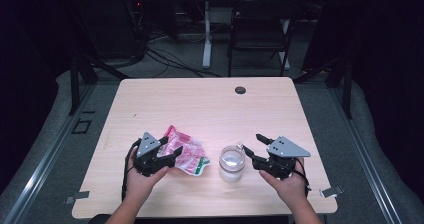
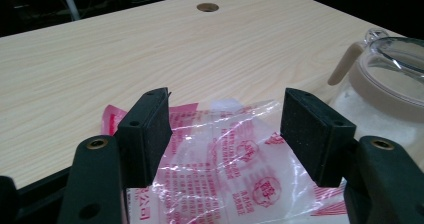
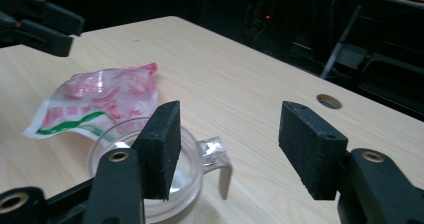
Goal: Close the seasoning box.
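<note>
High view: I'm hovering my left gripper (image 1: 167, 156), jaws apart, over the crinkled red-printed clear plastic bag (image 1: 186, 154) lower centre; right gripper (image 1: 254, 149), jaws apart, nearing the clear glass jug (image 1: 232, 162).

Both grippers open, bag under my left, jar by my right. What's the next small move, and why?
Probably lower the left gripper and close on the plastic bag: its jaws stand open, straddling the bag, gripping nothing. The right gripper hangs open by the jar.
</note>
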`<act>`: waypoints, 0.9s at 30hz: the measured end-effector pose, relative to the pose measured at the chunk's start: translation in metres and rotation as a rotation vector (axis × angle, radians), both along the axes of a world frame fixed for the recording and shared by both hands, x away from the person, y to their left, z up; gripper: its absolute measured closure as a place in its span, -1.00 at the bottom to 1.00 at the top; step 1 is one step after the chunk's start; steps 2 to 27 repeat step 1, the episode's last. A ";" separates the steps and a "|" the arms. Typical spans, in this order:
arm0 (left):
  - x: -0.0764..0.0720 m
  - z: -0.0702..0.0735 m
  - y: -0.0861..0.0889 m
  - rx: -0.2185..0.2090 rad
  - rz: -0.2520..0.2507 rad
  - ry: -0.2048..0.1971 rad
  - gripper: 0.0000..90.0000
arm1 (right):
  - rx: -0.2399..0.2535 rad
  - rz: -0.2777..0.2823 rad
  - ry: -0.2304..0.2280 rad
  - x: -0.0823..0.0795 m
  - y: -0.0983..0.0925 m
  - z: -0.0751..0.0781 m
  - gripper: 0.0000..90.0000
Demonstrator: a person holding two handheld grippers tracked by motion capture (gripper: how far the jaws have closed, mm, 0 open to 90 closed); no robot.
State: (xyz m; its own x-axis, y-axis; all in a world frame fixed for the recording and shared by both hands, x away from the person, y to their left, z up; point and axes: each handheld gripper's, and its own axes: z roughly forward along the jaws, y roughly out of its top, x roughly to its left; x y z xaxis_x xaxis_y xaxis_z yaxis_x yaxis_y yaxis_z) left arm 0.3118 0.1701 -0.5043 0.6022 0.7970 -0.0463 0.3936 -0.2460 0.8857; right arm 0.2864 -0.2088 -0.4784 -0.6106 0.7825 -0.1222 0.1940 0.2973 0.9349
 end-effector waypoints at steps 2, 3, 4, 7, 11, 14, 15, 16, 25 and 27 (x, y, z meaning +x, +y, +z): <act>0.001 0.000 0.002 -0.004 0.004 0.002 -0.19 | 0.005 -0.011 0.002 0.000 -0.002 0.000 -0.07; 0.001 0.000 0.002 -0.004 0.004 0.002 -0.19 | 0.005 -0.011 0.002 0.000 -0.002 0.000 -0.07; 0.001 0.000 0.002 -0.004 0.004 0.002 -0.19 | 0.005 -0.011 0.002 0.000 -0.002 0.000 -0.07; 0.001 0.000 0.002 -0.004 0.004 0.002 -0.19 | 0.005 -0.011 0.002 0.000 -0.002 0.000 -0.07; 0.001 0.000 0.002 -0.004 0.004 0.002 -0.19 | 0.005 -0.011 0.002 0.000 -0.002 0.000 -0.07; 0.001 0.000 0.002 -0.004 0.004 0.002 -0.19 | 0.005 -0.011 0.002 0.000 -0.002 0.000 -0.07; 0.001 0.000 0.002 -0.004 0.004 0.002 -0.19 | 0.005 -0.011 0.002 0.000 -0.002 0.000 -0.07; 0.001 0.000 0.002 -0.004 0.004 0.002 -0.19 | 0.005 -0.011 0.002 0.000 -0.002 0.000 -0.07; 0.001 0.000 0.002 -0.004 0.004 0.002 -0.19 | 0.005 -0.011 0.002 0.000 -0.002 0.000 -0.07; 0.001 0.000 0.002 -0.004 0.004 0.002 -0.19 | 0.005 -0.011 0.002 0.000 -0.002 0.000 -0.07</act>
